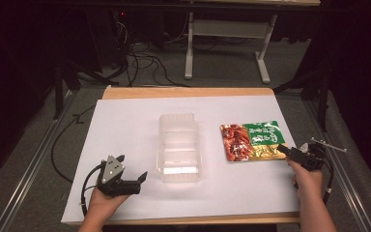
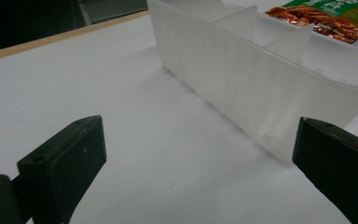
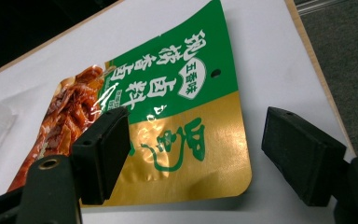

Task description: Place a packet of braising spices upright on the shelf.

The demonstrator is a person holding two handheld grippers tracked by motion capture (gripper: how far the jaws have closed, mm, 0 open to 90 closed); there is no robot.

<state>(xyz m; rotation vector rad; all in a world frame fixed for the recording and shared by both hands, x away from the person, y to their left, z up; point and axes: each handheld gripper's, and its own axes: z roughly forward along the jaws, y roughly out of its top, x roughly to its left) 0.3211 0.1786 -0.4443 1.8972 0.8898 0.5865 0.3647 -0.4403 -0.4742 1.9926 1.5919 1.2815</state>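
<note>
Right gripper (image 3: 193, 154) at a food packet (image 3: 168, 116) on the table (image 1: 125, 125).
Its jaws stood apart, straddling the packet's near right corner; the left gripper (image 2: 196, 163), jaws also apart, sat farther off.

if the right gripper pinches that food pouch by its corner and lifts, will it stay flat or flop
Probably flop: the food pouch is a thin, flat foil pack lying on the table, so the far end would likely sag. Its glossy film may slip between the fingers of the right gripper, which stand open around its gold corner. It looks light for its size.

Grey carpet floor (image 1: 232, 67), tangled cables (image 1: 140, 60), white desk frame (image 1: 227, 29) in dim light.
</note>
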